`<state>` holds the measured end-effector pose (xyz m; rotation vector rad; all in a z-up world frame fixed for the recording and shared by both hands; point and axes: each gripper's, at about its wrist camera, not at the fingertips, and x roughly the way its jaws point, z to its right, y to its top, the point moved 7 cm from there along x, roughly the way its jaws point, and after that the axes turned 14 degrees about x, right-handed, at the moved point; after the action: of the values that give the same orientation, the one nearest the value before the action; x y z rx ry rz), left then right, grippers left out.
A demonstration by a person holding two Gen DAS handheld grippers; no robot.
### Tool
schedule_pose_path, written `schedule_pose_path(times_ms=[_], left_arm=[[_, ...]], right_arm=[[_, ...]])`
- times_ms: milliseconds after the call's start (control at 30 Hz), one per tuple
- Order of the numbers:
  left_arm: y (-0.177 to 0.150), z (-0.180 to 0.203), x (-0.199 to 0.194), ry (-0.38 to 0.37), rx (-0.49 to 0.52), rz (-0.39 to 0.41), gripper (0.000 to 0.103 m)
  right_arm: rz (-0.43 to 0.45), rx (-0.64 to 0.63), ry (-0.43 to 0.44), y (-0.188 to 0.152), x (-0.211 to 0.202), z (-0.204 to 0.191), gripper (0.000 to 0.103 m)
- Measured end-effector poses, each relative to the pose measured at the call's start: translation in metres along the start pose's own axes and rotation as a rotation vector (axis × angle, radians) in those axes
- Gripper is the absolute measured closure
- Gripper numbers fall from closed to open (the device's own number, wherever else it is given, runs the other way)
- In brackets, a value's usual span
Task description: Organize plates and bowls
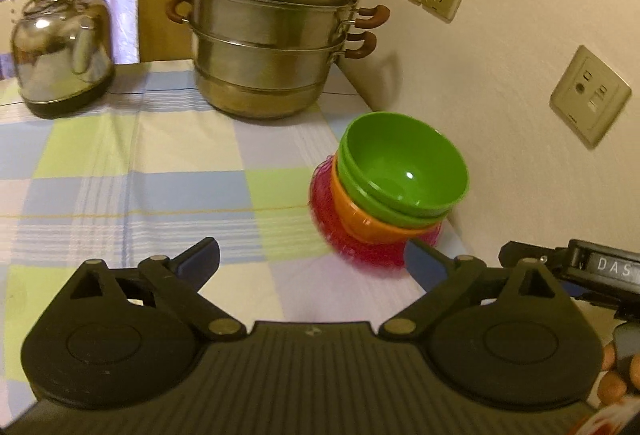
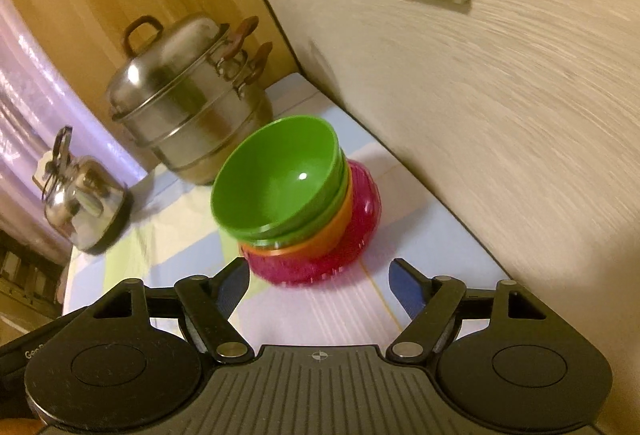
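A stack of bowls stands on the checked tablecloth by the wall: a green bowl (image 1: pixel 404 163) (image 2: pixel 276 175) on top, a second green one under it, then an orange bowl (image 1: pixel 372 223) (image 2: pixel 316 239), all on a ribbed pink plate (image 1: pixel 352 251) (image 2: pixel 344 239). My left gripper (image 1: pixel 312 259) is open and empty, its right finger just in front of the plate. My right gripper (image 2: pixel 320 283) is open and empty, with the stack just beyond its fingertips. Part of the right gripper (image 1: pixel 592 271) shows at the right of the left wrist view.
A steel steamer pot (image 1: pixel 272 31) (image 2: pixel 188 103) with a lid stands at the back near the corner. A steel kettle (image 1: pixel 60 47) (image 2: pixel 84 207) stands at the back left. The wall (image 1: pixel 520 115) with sockets runs along the table's right edge.
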<state>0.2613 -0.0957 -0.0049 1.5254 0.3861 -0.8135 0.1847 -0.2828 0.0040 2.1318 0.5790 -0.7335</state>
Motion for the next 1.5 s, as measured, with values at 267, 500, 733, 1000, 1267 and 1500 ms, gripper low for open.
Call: schedule_pose_path(times_ms=[267, 500, 733, 1000, 1267, 1500], left_arm=[[-0.033, 0.002, -0.037, 0.047, 0.03, 0.005, 0.003], [-0.056, 0.005, -0.059, 0.075, 0.026, -0.031, 0.003], [-0.068, 0.014, -0.068, 0.076, 0.062, -0.053, 0.003], [-0.078, 0.022, -0.077, 0.066, 0.068, -0.065, 0.003], [-0.075, 0.03, -0.083, 0.08, 0.093, -0.048, 0.003], [-0.073, 0.035, -0.083, 0.067, 0.107, -0.04, 0.003]], right_arm=[[0.022, -0.083, -0.043, -0.042, -0.027, 0.009, 0.026], [0.055, -0.125, -0.068, -0.064, -0.044, 0.014, 0.026], [0.061, -0.179, -0.087, -0.079, -0.06, 0.013, 0.026], [0.04, -0.218, -0.106, -0.093, -0.067, 0.017, 0.026], [0.047, -0.21, -0.099, -0.093, -0.078, 0.019, 0.026], [0.058, -0.21, -0.099, -0.091, -0.082, 0.016, 0.026]])
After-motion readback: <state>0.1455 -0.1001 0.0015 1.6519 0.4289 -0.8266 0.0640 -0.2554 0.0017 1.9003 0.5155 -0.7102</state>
